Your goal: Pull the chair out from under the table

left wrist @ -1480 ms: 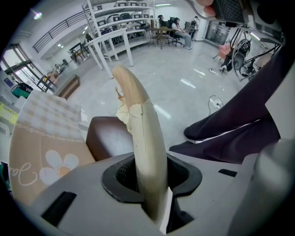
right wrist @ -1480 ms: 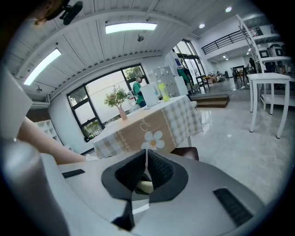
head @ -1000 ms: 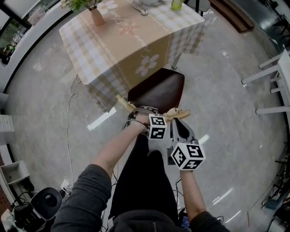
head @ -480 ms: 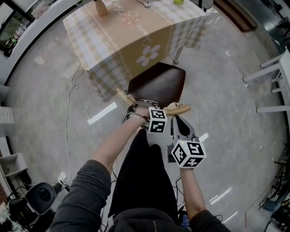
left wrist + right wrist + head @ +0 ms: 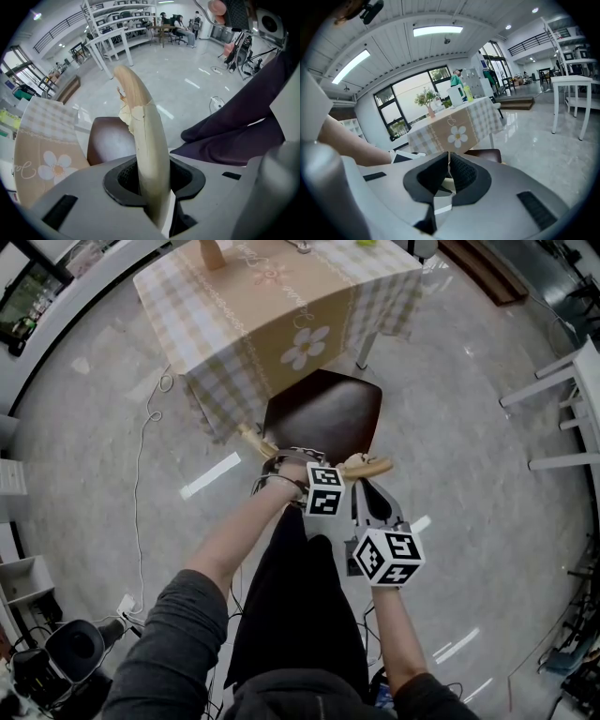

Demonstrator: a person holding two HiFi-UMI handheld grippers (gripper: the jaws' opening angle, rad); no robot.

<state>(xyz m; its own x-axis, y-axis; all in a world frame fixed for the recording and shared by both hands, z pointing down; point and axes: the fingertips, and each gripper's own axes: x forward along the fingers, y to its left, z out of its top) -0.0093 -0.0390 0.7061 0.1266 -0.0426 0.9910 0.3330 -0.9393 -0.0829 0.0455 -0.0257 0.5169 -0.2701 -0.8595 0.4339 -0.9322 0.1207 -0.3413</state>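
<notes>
The left gripper (image 5: pixel 152 180) points down, jaws clamped on the chair's pale wooden top rail (image 5: pixel 140 126). The right gripper (image 5: pixel 449 180) has its jaws nearly together, pinching a sliver of that rail near its other end. Just beyond both, the chair (image 5: pixel 323 418) shows a glossy dark-brown seat, far edge at the table (image 5: pixel 272 324). Only the right gripper view shows a plant (image 5: pixel 425 98); only the left shows the rail's chipped wood.
</notes>
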